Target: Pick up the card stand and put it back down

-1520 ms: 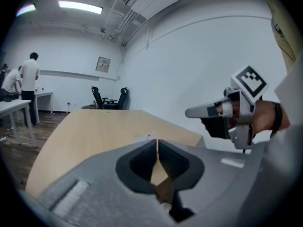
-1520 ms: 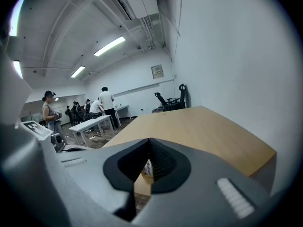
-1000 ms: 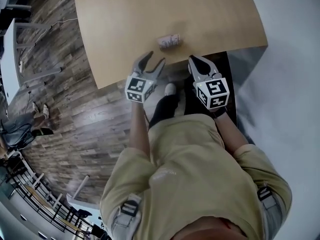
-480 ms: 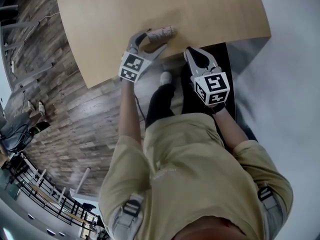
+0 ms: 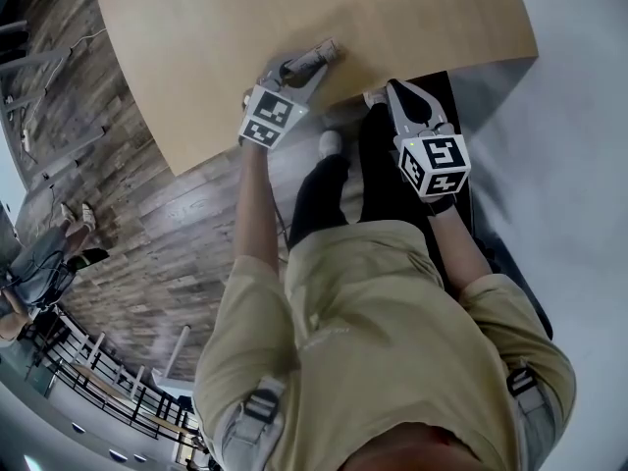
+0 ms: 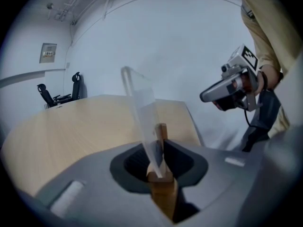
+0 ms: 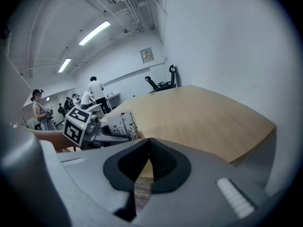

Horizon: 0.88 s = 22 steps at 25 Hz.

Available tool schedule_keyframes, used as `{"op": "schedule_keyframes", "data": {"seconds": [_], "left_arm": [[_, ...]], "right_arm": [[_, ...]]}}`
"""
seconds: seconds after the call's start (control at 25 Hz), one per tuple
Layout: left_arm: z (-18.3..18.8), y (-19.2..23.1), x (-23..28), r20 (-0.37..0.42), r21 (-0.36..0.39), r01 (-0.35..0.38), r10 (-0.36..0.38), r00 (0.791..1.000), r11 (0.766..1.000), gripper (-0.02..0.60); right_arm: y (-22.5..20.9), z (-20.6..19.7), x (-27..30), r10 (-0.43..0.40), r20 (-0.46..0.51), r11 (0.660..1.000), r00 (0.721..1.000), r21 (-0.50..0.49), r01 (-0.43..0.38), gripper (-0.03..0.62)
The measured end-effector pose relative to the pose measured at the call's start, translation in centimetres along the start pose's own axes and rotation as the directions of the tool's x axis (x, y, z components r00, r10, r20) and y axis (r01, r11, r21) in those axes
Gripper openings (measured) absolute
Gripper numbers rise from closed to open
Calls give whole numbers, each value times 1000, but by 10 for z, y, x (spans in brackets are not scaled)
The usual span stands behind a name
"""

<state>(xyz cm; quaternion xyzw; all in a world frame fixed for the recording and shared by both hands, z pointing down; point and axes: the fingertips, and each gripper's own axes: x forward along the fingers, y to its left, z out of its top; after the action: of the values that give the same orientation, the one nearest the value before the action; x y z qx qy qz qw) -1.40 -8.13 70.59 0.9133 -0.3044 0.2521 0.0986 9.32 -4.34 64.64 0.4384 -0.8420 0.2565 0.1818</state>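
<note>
The card stand (image 5: 316, 57) is a small wooden block holding a clear upright sheet (image 6: 141, 109), near the front edge of the tan table (image 5: 343, 8). My left gripper (image 5: 294, 69) reaches over that edge and its jaws are closing, pinching the wooden base (image 6: 162, 186) between the pads. From the right gripper view the stand (image 7: 118, 122) shows a printed card, with the left gripper (image 7: 90, 126) on it. My right gripper (image 5: 410, 98) hovers at the table edge to the right, shut and holding nothing.
Dark wooden floor (image 5: 118, 194) lies left of the table and a white wall (image 5: 579, 116) to the right. Office chairs (image 6: 52, 94) stand at the table's far end. People (image 7: 94, 91) stand in the background.
The left gripper has reached forward over the table edge to the stand and closed round its base. The right gripper has shifted slightly right and forward.
</note>
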Motion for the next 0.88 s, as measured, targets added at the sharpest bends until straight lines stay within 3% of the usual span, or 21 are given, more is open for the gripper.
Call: {"op": "schedule_keyframes", "data": {"seconds": [0.16, 0.52, 0.72, 0.88], "left_arm": [[0, -14, 3, -22, 16, 65, -65, 998, 998, 71], [12, -19, -13, -6, -14, 82, -82, 997, 997, 64], [42, -12, -35, 8, -34, 42, -42, 999, 999, 63], [82, -6, -62, 64, -113, 1, 6, 998, 994, 64]], "right_arm": [[-14, 3, -8, -24, 25, 999, 999, 50, 22, 5], [-17, 29, -15, -76, 65, 995, 995, 77, 70, 5], [-10, 61, -23, -78, 96, 996, 992, 46, 73, 5], [3, 88, -30, -82, 148, 997, 986, 14, 81, 5]]}}
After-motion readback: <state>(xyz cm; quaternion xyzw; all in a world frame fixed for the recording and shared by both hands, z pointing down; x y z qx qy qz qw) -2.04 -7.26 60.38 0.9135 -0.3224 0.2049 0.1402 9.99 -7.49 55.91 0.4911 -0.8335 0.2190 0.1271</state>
